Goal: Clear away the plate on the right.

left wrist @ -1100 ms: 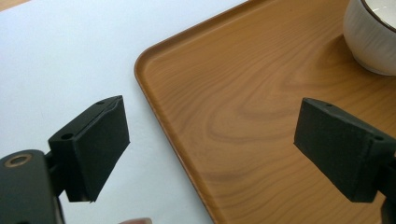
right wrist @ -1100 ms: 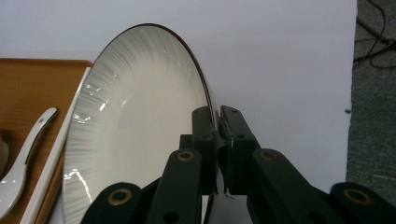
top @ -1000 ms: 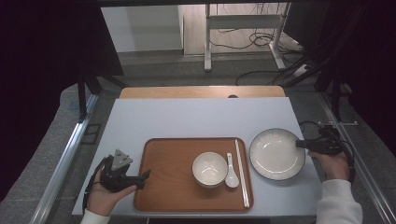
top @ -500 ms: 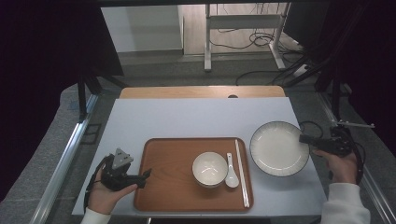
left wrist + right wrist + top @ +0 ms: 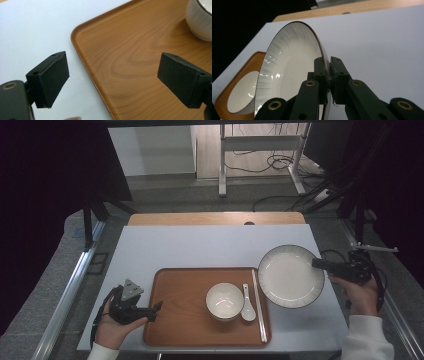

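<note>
The right gripper (image 5: 320, 264) has its fingers pinching the right rim of the white plate (image 5: 290, 276), one finger on the plate's inner face and one on its underside, as the right gripper view shows closely (image 5: 327, 75). The plate (image 5: 292, 67) is tilted there, its dark-edged rim standing up from the counter (image 5: 200, 247) with streaked grey lines running in from the edge. From above, the plate sits at the right of the counter, just beside the wooden tray (image 5: 180, 320), and its left edge overlaps the tray's right rim.

On the tray a white bowl (image 5: 225, 300) stands near the middle, a white spoon (image 5: 248, 305) lies just to its right, and a pair of chopsticks (image 5: 259, 305) lies along the tray's right side.

The left gripper (image 5: 152, 310) rests at the near-left corner of the tray, held in the person's left hand (image 5: 112, 330). Its fingers are spread wide (image 5: 113, 80), one over the white counter and the other over the tray's wood, with the tray's rim passing between them and nothing gripped.
</note>
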`<control>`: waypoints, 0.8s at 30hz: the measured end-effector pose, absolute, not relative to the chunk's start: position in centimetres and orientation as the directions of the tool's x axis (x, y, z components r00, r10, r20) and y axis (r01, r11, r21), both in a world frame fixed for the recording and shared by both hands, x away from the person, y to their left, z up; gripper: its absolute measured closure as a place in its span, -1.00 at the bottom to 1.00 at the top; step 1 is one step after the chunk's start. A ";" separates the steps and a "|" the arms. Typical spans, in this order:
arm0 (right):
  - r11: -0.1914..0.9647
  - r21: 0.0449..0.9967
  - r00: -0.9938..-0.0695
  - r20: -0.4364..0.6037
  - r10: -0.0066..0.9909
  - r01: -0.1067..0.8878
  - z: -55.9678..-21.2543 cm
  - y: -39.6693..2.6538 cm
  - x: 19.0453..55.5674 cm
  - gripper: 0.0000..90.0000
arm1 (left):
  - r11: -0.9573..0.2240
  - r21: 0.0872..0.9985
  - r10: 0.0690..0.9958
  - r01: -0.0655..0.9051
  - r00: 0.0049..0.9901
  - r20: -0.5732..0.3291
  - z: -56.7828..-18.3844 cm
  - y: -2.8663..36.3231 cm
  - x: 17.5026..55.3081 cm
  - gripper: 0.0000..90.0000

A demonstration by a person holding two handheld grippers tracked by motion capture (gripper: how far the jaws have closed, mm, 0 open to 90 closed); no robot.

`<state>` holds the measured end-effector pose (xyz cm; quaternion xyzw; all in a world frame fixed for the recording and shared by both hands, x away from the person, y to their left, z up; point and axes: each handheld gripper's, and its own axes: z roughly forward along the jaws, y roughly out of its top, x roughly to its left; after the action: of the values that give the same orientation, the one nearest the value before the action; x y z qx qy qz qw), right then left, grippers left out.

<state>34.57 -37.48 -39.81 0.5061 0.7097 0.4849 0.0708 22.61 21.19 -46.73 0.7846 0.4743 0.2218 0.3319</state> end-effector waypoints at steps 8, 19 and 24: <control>0.039 0.777 -0.522 0.385 0.761 0.629 -38.9 -35.1 34.6 0.88 | -0.328 0.732 0.893 0.597 0.448 0.035 -46.6 21.5 22.6 -0.78; 0.071 0.774 -0.562 0.390 0.729 0.629 -38.8 -33.1 35.0 0.88 | -0.295 0.736 0.900 0.609 0.435 0.000 -46.8 22.2 23.0 -0.78; 0.074 0.784 -0.580 0.389 0.716 0.616 -38.5 -32.3 34.7 0.88 | -0.301 0.740 0.897 0.602 0.441 0.007 -46.3 22.1 22.8 -0.79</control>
<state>34.68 -32.25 -38.47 0.4554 0.7312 0.5055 0.0490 22.84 22.10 -46.31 0.7770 0.4823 0.2164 0.3417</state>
